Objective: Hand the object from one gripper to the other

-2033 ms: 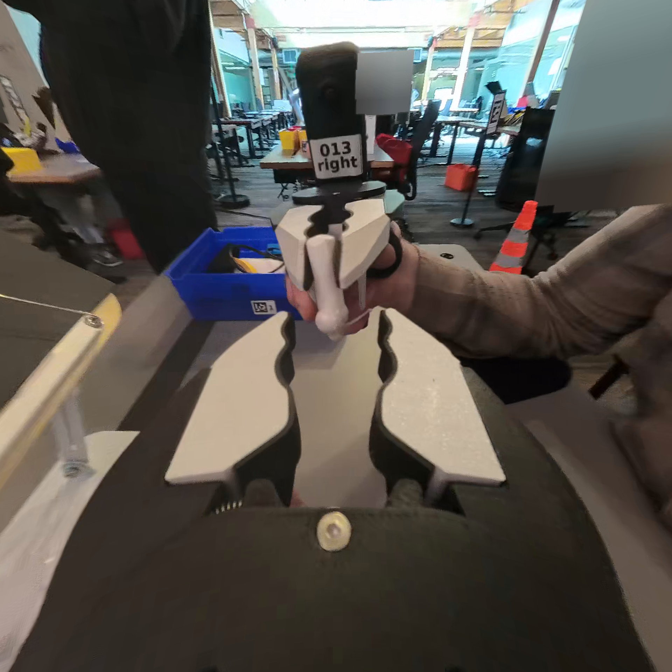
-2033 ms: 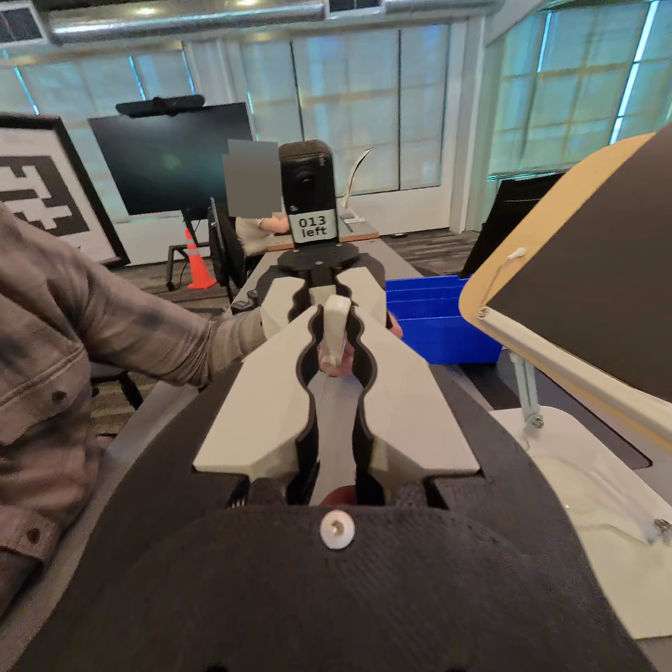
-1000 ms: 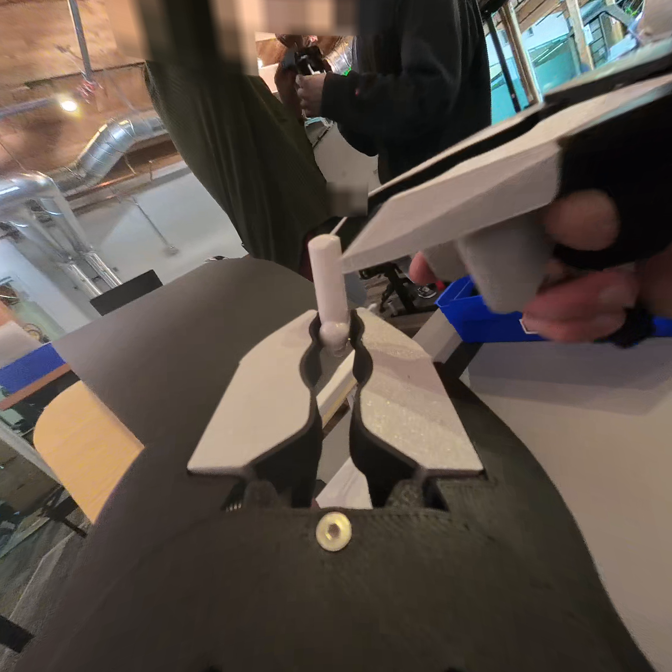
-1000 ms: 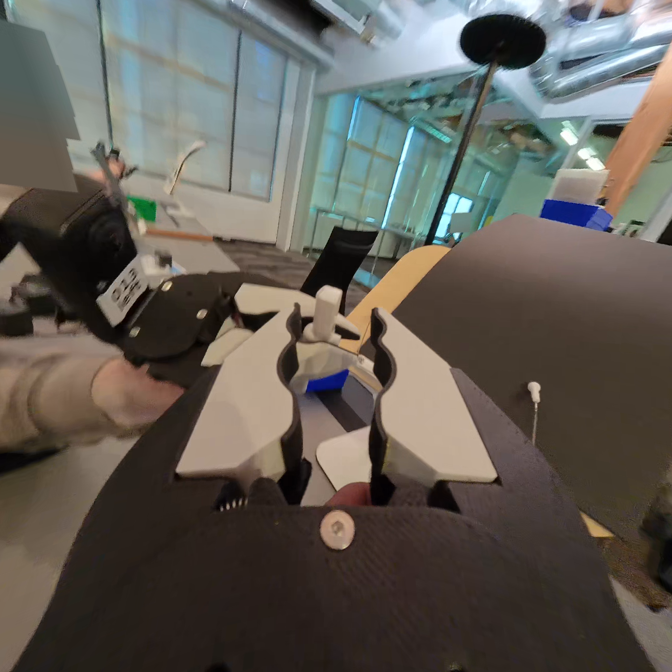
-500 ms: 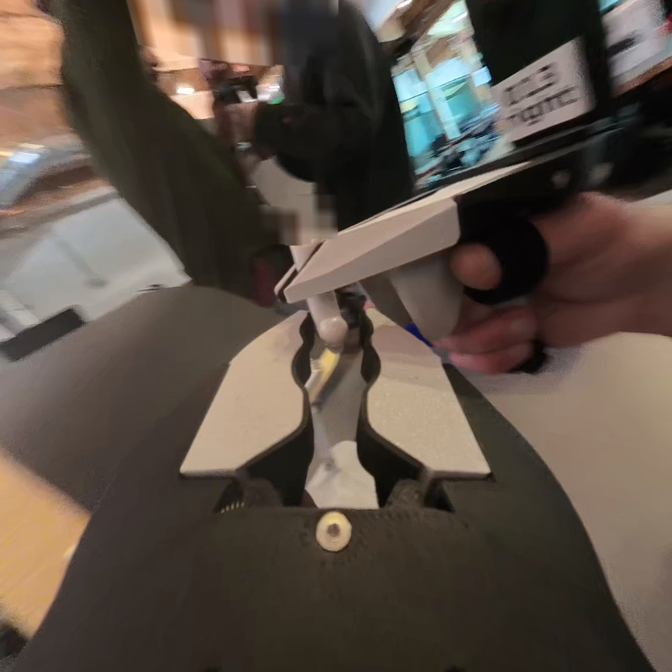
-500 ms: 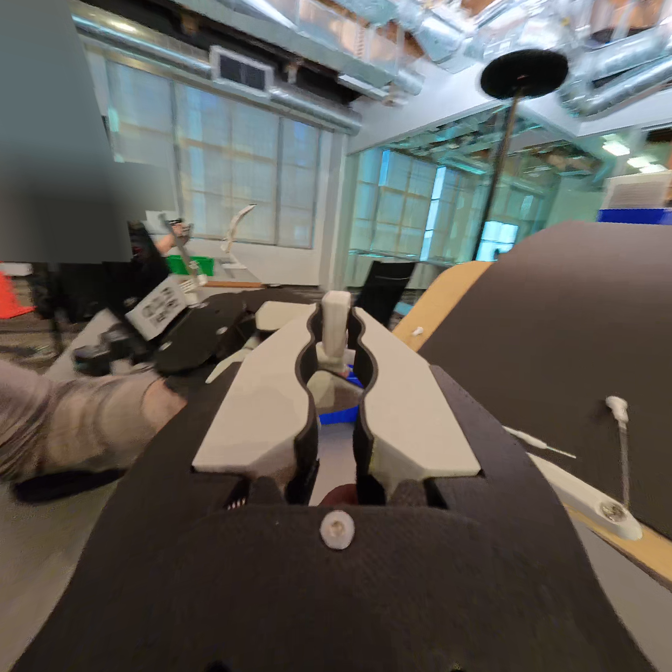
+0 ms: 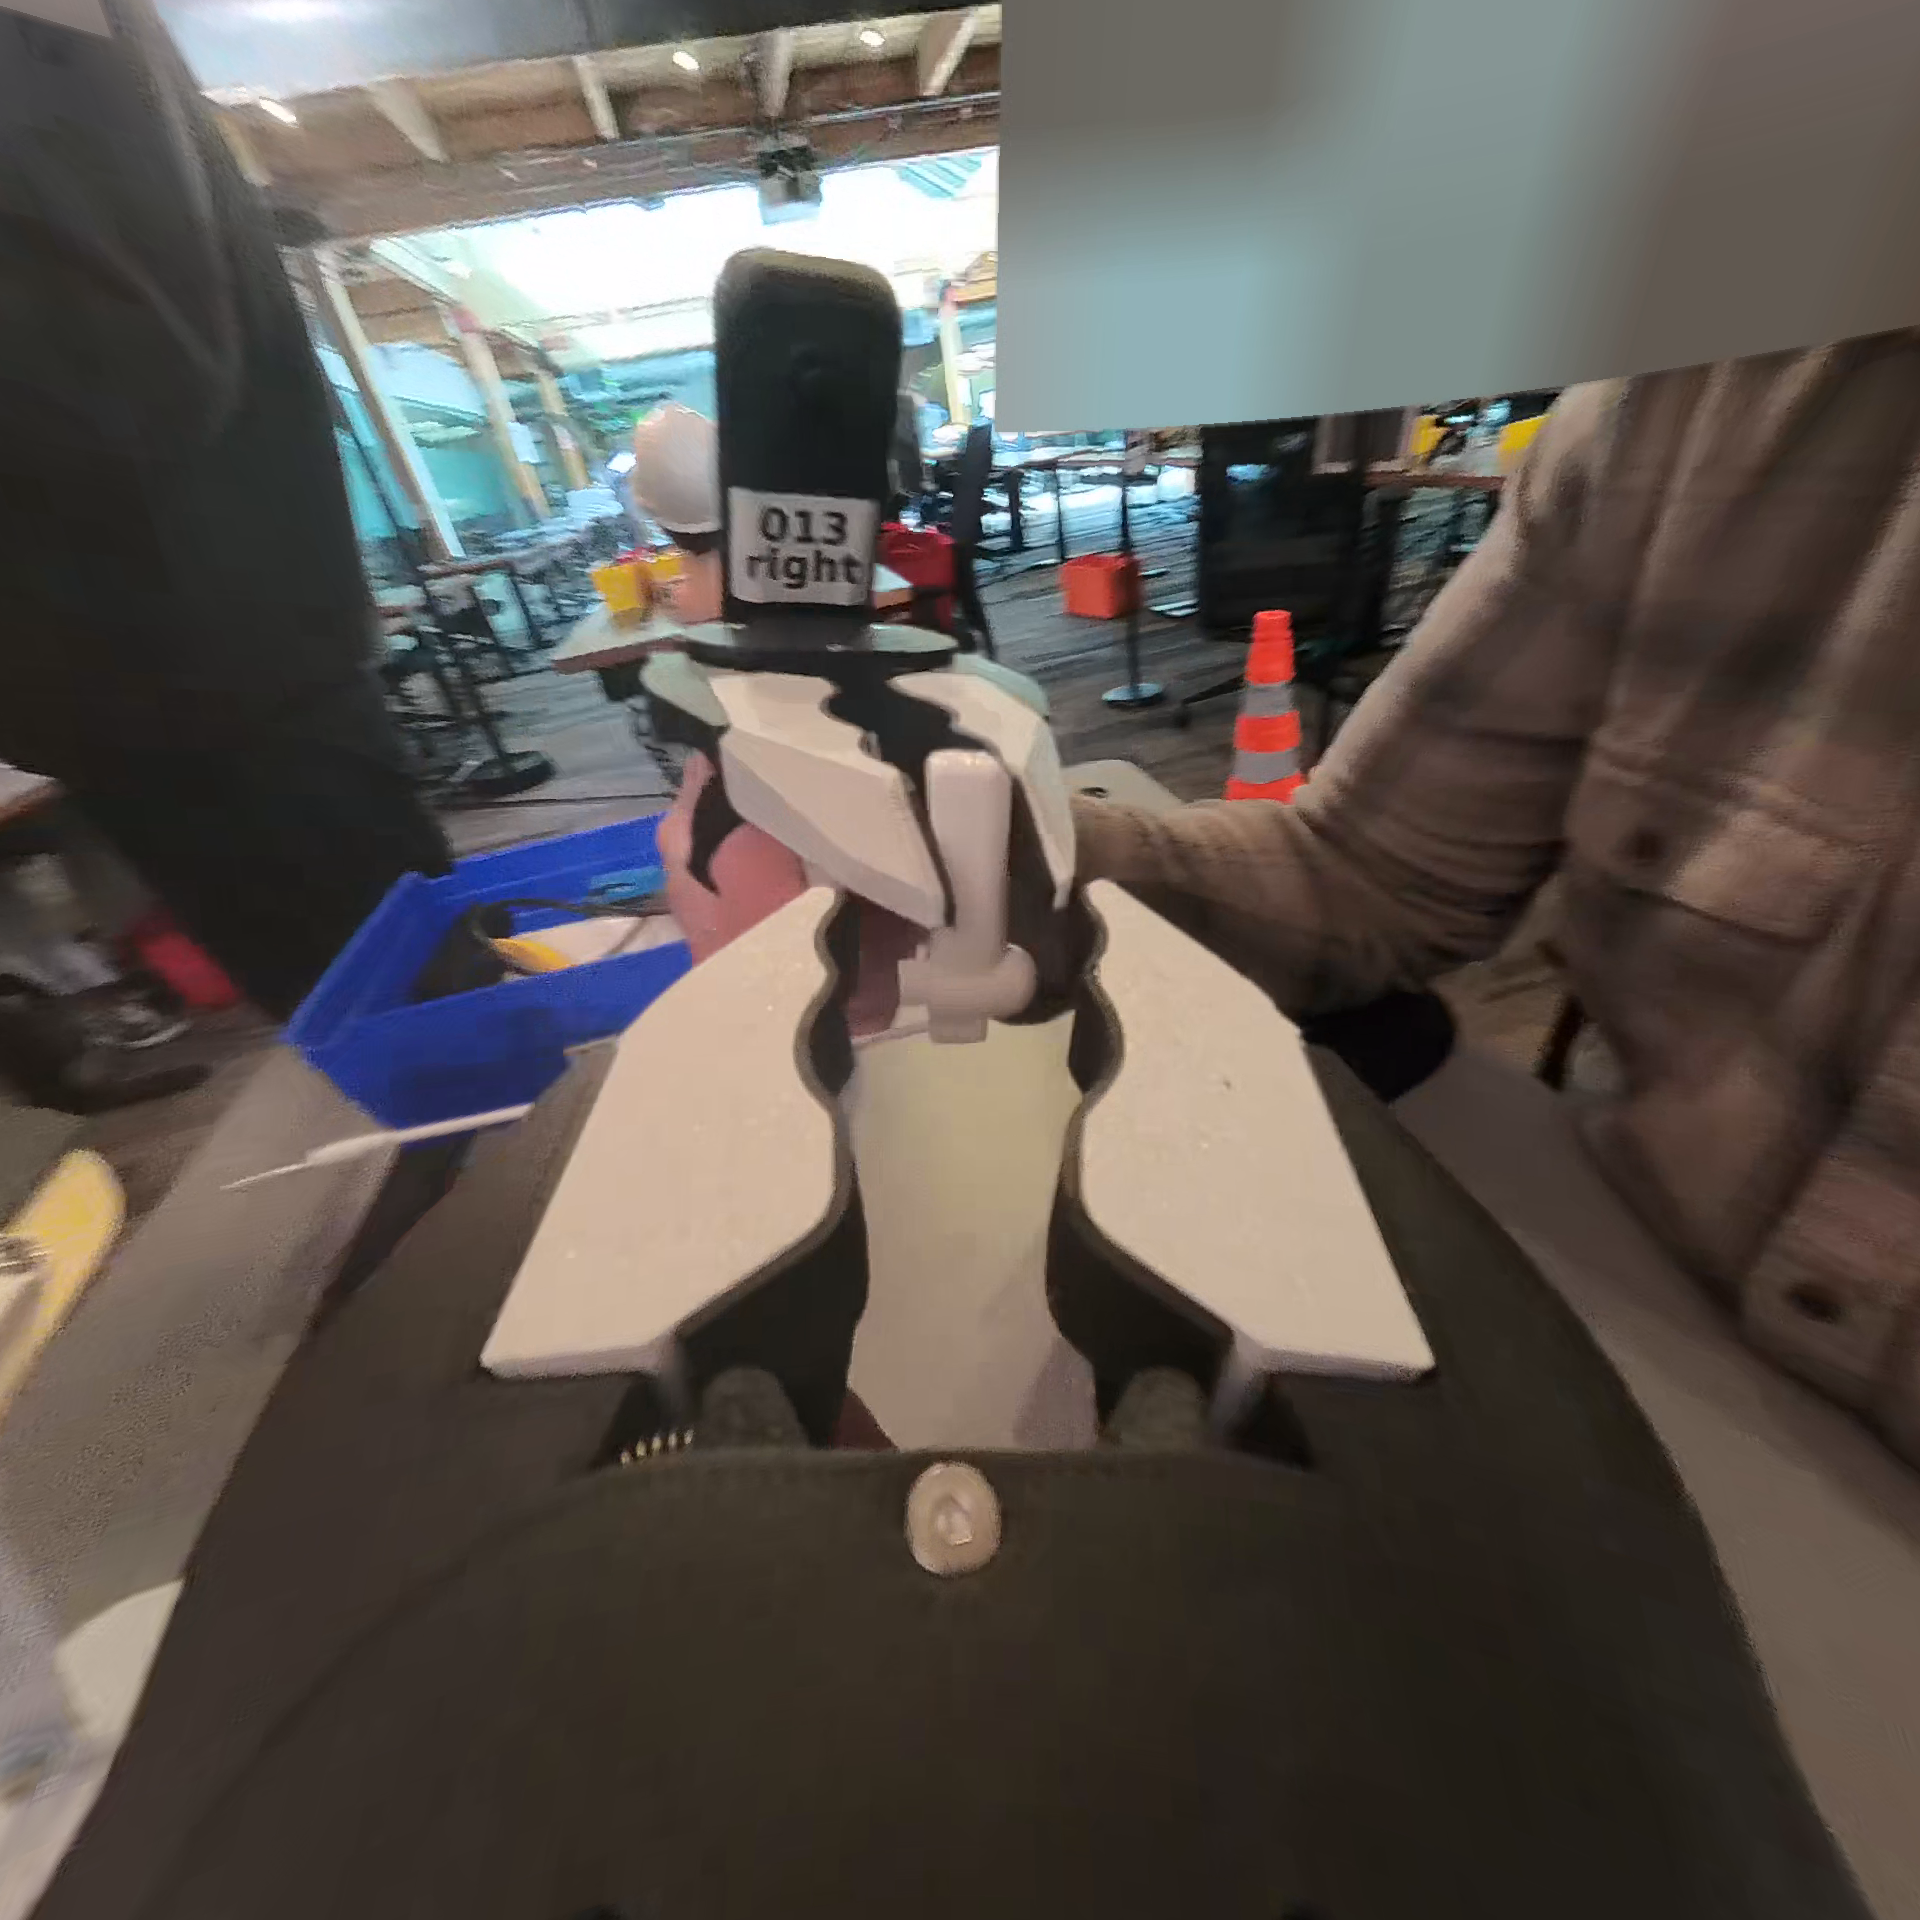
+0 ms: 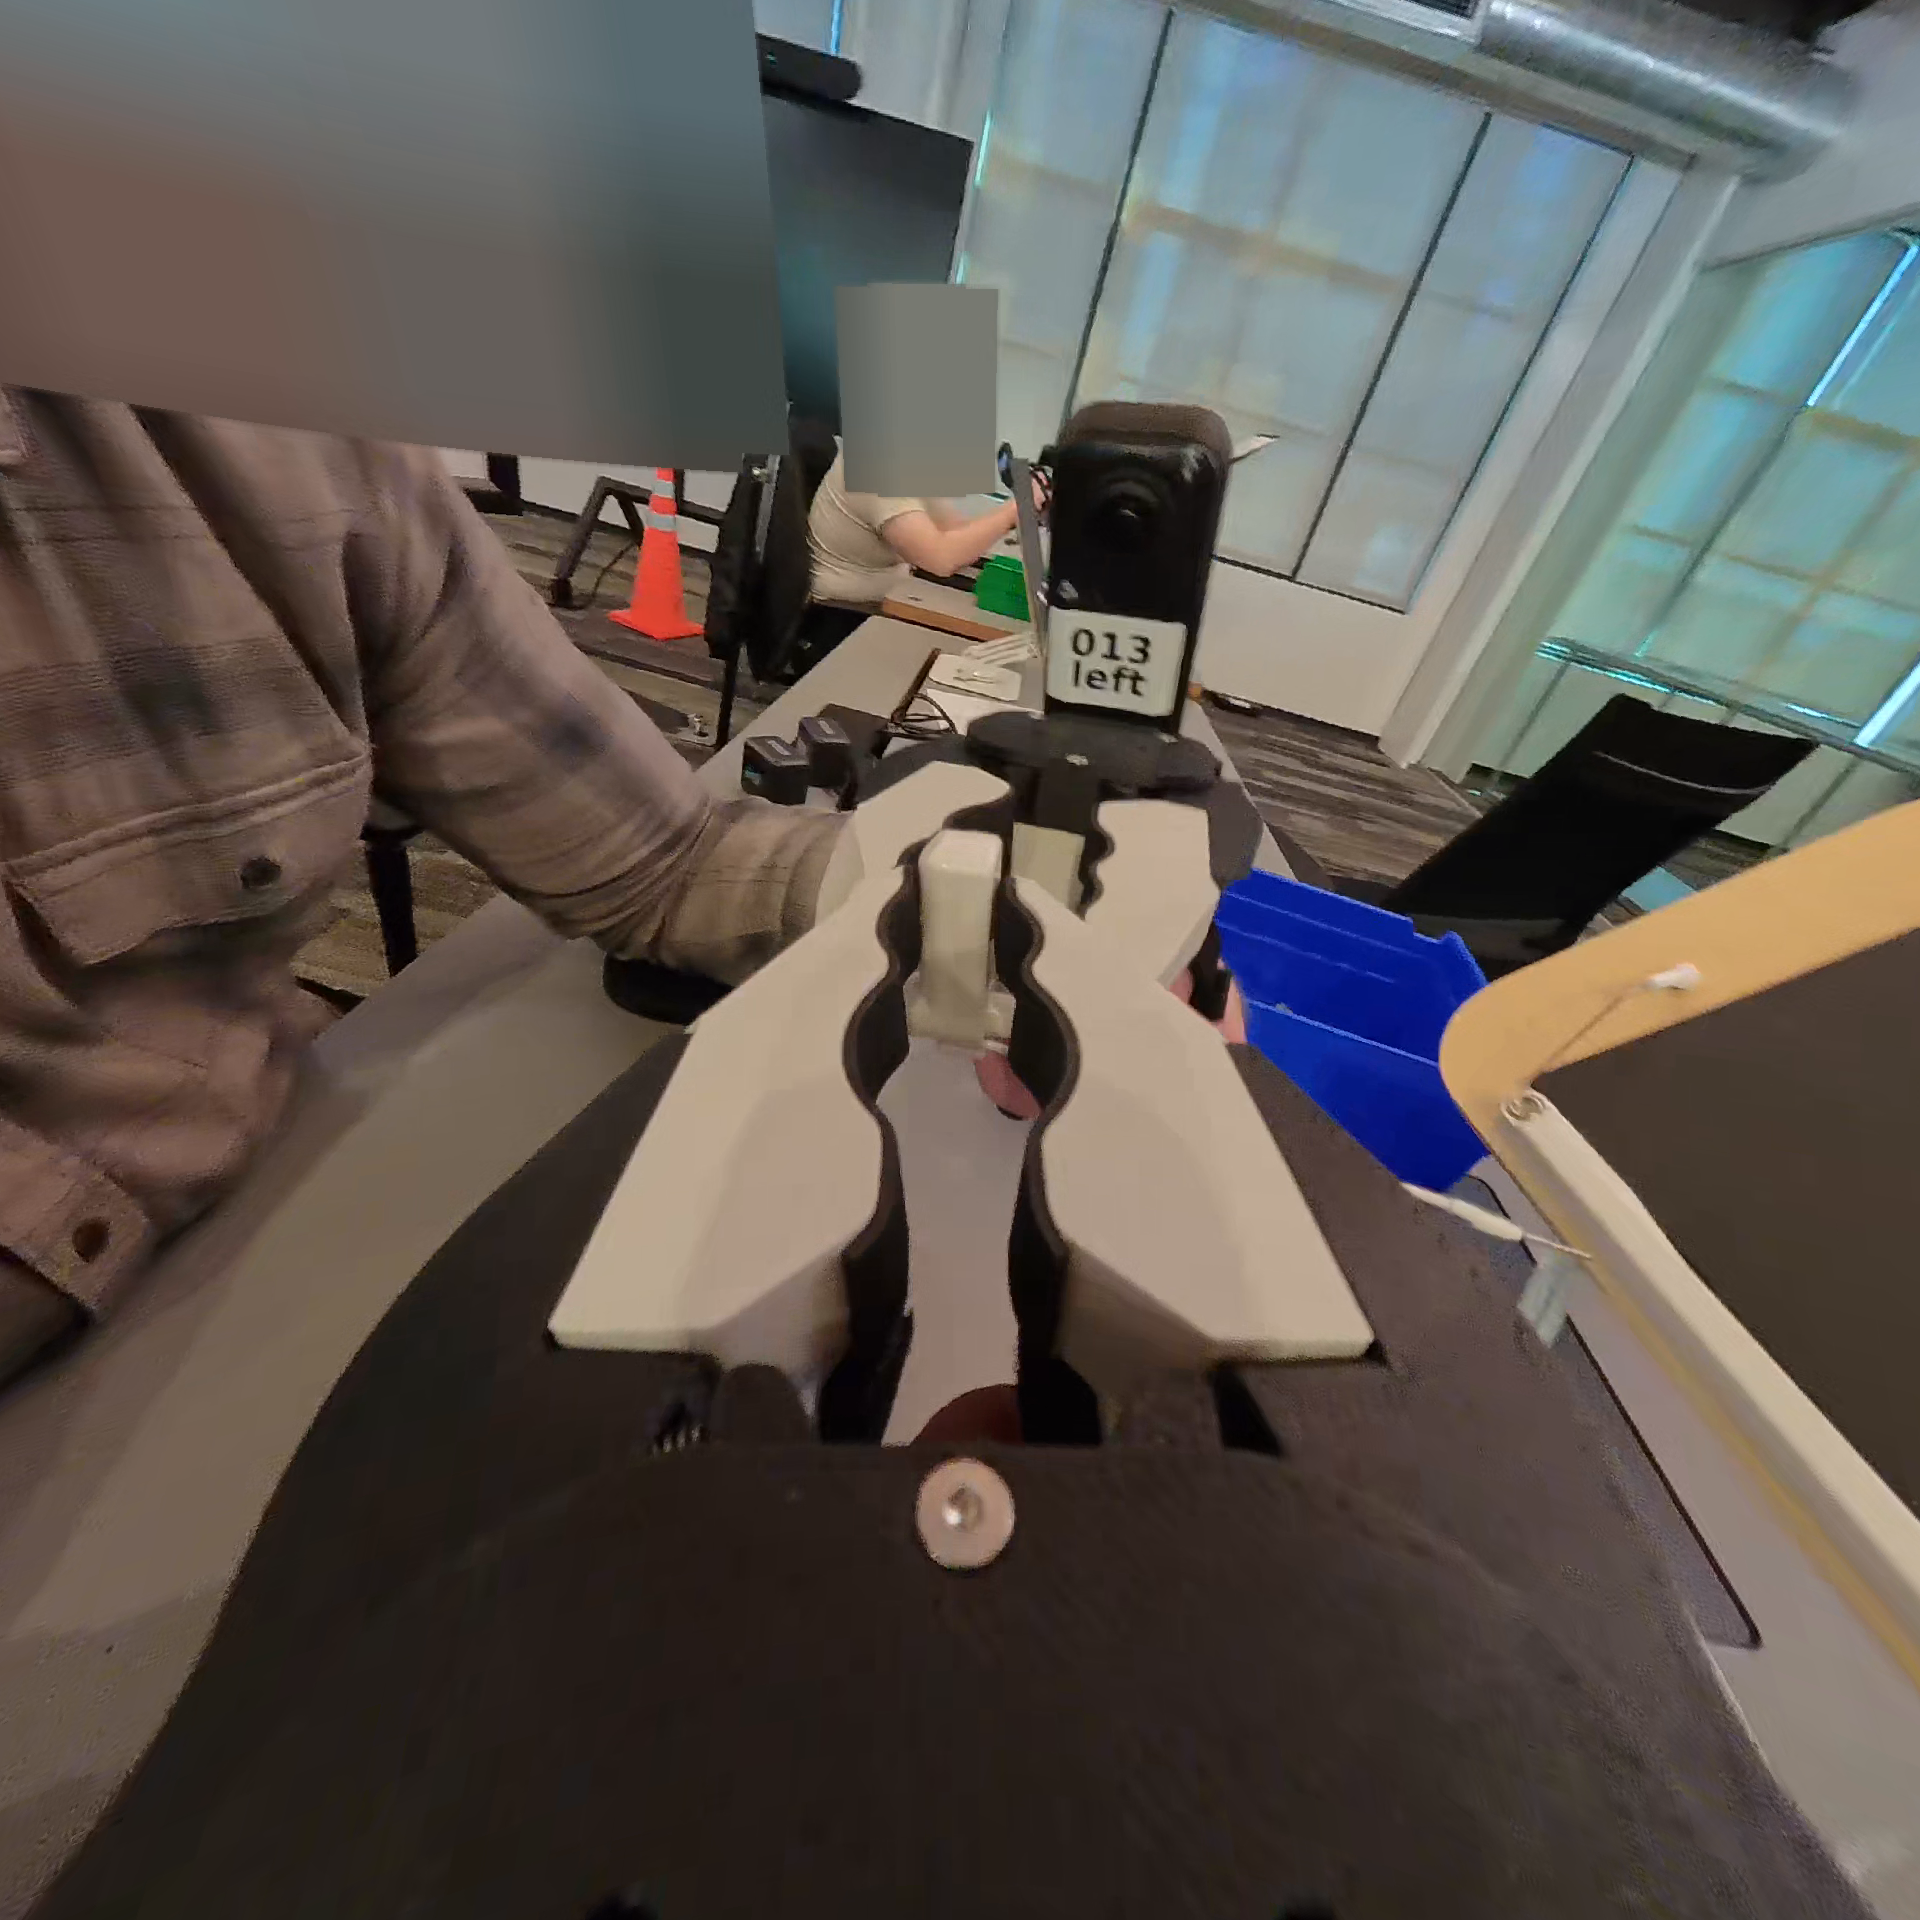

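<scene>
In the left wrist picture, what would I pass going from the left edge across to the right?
Yellow-edged board → blue bin → white peg held in the right gripper → orange traffic cone → person's plaid sleeve.

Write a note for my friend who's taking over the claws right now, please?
Right claw: shut on the white peg, holding it upright.
Left claw: open, facing the right one, with a finger on either side of the peg's lower end, not gripping it.
Done: only the right claw holds the peg.
Left: if the peg should go to the left claw, close left on it, then open right. Otherwise, draw the claws apart.
</scene>
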`<state>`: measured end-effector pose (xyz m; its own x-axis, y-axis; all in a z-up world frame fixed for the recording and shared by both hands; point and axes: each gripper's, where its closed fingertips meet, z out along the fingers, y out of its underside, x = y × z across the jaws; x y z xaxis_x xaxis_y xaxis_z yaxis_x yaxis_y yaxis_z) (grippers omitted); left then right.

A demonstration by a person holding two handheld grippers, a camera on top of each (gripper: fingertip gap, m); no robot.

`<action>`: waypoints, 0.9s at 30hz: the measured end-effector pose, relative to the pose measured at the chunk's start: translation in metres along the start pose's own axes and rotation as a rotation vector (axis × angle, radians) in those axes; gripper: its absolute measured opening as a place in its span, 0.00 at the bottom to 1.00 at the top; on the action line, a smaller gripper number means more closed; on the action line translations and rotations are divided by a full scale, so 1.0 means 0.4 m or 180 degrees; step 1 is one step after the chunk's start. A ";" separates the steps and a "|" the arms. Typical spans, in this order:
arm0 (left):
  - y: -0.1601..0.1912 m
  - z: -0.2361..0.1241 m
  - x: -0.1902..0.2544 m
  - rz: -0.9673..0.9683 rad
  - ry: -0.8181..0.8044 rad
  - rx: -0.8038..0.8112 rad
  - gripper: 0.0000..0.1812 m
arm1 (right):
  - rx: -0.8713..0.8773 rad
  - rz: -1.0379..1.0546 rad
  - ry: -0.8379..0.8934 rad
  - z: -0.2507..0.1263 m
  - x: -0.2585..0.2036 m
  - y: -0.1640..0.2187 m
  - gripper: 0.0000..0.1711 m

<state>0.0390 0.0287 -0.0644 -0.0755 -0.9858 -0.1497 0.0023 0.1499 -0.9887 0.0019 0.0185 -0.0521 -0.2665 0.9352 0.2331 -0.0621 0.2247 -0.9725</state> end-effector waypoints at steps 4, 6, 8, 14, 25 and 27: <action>0.032 0.016 0.049 -0.0151 0.0427 -0.0111 0.19 | -0.0048 0.0002 -0.0230 0.019 -0.032 0.014 0.07; 0.051 0.026 0.077 -0.0183 0.0640 -0.0184 0.14 | -0.0070 0.0016 -0.0389 0.026 -0.054 0.021 0.07; 0.057 0.031 0.103 -0.0202 0.0838 -0.0144 0.12 | -0.0086 0.0038 -0.0551 0.031 -0.077 0.025 0.07; 0.056 0.036 0.099 -0.0045 0.0759 -0.0104 0.12 | -0.0040 0.0030 -0.0568 0.028 -0.079 0.022 0.06; 0.065 -0.008 -0.106 0.0753 -0.1076 -0.0733 0.12 | -0.0180 -0.0400 0.0572 -0.037 0.050 -0.016 0.23; 0.072 -0.028 -0.144 0.1223 -0.1500 -0.1050 0.12 | -0.0144 -0.0341 0.0897 -0.066 0.092 -0.036 0.21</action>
<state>0.0321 0.0906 -0.0840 0.3114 -0.7744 -0.5507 -0.3668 0.4366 -0.8214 0.0183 0.0569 -0.0294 0.0170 0.9432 0.3317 -0.0310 0.3321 -0.9428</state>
